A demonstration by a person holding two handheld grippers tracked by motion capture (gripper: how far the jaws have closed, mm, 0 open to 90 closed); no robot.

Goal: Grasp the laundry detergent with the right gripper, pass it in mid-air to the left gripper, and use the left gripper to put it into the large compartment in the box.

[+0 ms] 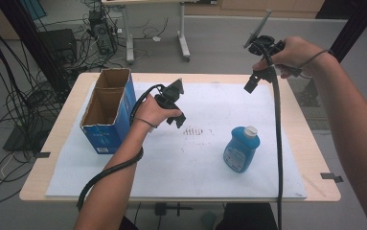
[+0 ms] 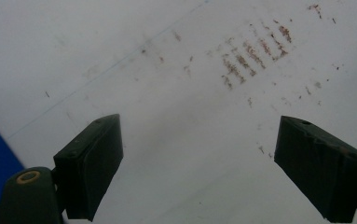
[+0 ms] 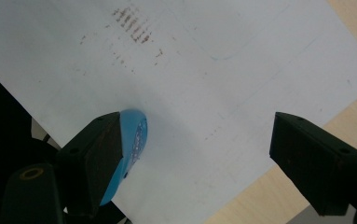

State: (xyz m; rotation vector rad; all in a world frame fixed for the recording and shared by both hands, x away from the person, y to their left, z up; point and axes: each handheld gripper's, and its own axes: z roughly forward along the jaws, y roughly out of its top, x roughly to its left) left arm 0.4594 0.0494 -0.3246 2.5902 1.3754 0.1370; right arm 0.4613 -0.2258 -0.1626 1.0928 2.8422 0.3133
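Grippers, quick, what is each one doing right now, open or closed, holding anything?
Left gripper: open, holding nothing, over the white sheet.
Right gripper: open, holding nothing, raised above the blue bottle.

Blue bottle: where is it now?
The blue bottle lies on the white sheet, right of center in the high view, right of the brown smudges, below the raised right gripper.
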